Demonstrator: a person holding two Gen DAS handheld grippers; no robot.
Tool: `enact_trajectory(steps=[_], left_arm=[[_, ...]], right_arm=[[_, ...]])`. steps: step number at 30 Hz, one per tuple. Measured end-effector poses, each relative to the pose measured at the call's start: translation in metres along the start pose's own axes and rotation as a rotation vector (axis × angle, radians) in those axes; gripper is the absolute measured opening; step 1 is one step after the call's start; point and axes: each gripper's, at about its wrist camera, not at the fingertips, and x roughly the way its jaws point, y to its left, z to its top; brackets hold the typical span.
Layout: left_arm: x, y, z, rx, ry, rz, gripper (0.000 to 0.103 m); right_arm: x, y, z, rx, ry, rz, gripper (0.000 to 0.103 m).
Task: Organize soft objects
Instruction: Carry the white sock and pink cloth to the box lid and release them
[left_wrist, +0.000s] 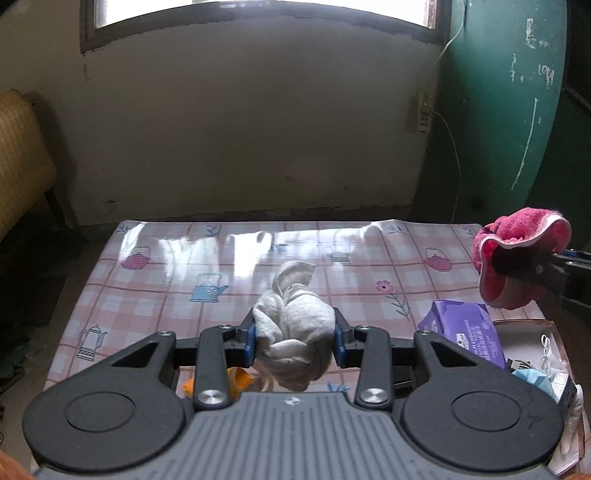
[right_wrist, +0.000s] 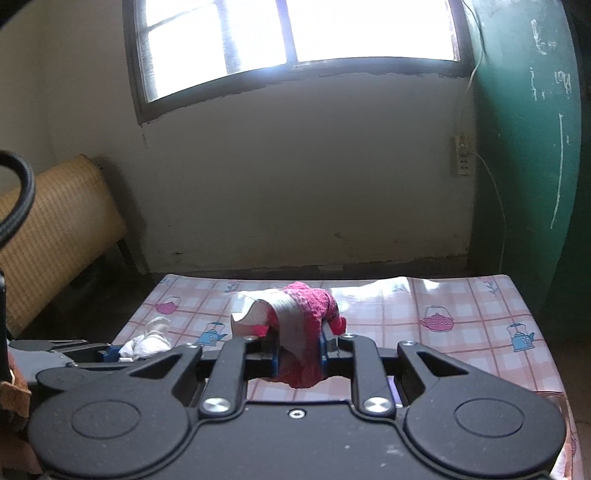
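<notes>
My left gripper (left_wrist: 295, 338) is shut on a bunched white sock (left_wrist: 291, 332) and holds it above the table (left_wrist: 155, 280) with the pink checked cloth. The white sock also shows in the right wrist view (right_wrist: 147, 341), at the left, between the left gripper's fingers. My right gripper (right_wrist: 299, 350) is shut on a pink fuzzy slipper sock with a pale lining (right_wrist: 303, 321), held above the table. The pink sock shows in the left wrist view (left_wrist: 517, 258) at the far right, with the right gripper behind it.
A purple tissue pack (left_wrist: 465, 332) lies at the table's right, beside a box (left_wrist: 532, 354) with cables and small items. An orange thing (left_wrist: 236, 380) lies under my left gripper. A woven chair (right_wrist: 55, 221) stands left of the table. A wall is behind.
</notes>
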Motion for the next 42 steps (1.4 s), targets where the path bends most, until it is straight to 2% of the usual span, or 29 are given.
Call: enact_trajectory(steps=[42], left_arm=[[0.032,-0.088,-0.002,0.125,0.034,-0.123,0.039]], right_arm=[[-0.015,-0.108,-0.016,0.103,0.004,-0.136,0.023]])
